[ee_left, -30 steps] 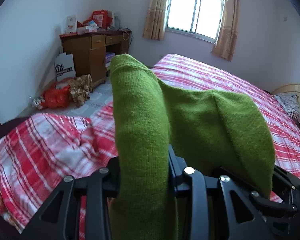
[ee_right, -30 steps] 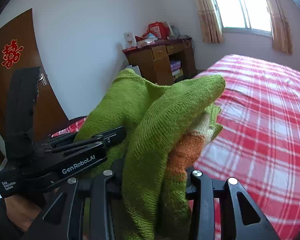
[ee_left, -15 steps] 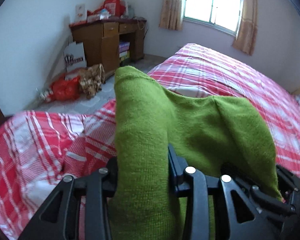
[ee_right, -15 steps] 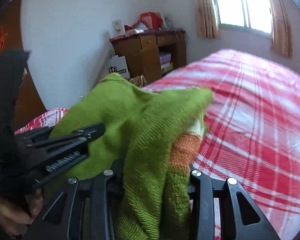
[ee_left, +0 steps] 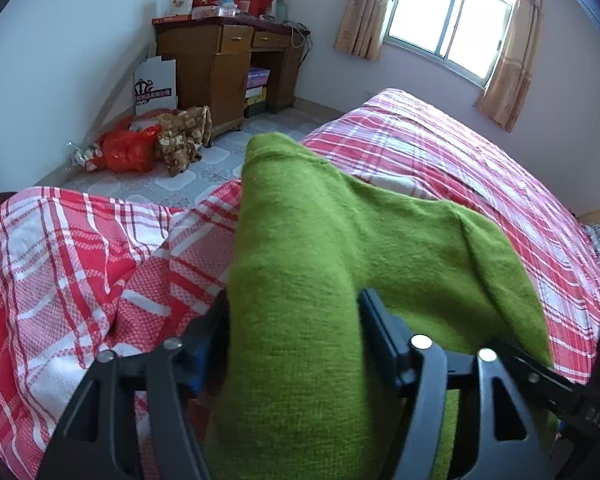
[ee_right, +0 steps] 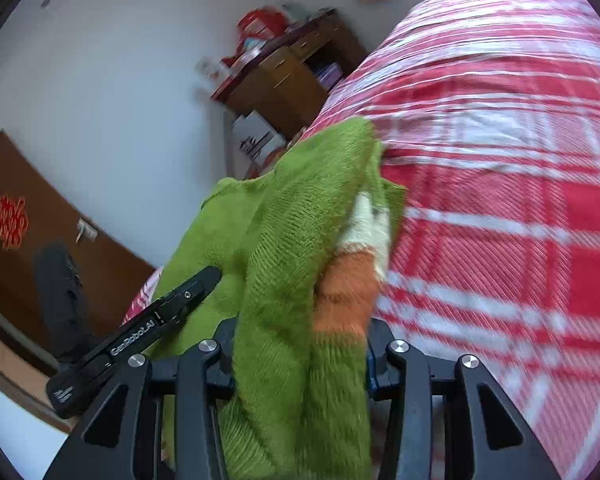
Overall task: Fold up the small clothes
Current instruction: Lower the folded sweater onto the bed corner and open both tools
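Both claws carry one green knit (ee_left: pixel 300 280) low over the bed (ee_left: pixel 460 168), so the step in hand looks like laying it down, or letting a folded edge go.

Left claw (ee_left: pixel 296 320): its jaws have just been opening, and in the left wrist view they stand wider than a moment ago, with the thick roll of knit between them. A little gap shows by the left finger, so the pads seem to have let go, though cloth hides the contact and I would not swear to it. The knit runs forward from this claw and spreads right, down to the plaid cover.

Right claw (ee_right: pixel 300 340): its jaws have also been opening, only slightly, and the knit fills the gap from pad to pad, the orange and cream band (ee_right: pixel 352 280) bunched against the right finger. It reads as held. This view is blurred, so the far end of the cloth is hard to place; it seems to hang just above the bed. The left claw shows here beside it, lying against the knit.

Next, as I judge it, the right claw has to bring its end down flat and line it up with the left end before releasing, else the fold will skew. The bulk may catch on a finger as the claws draw back
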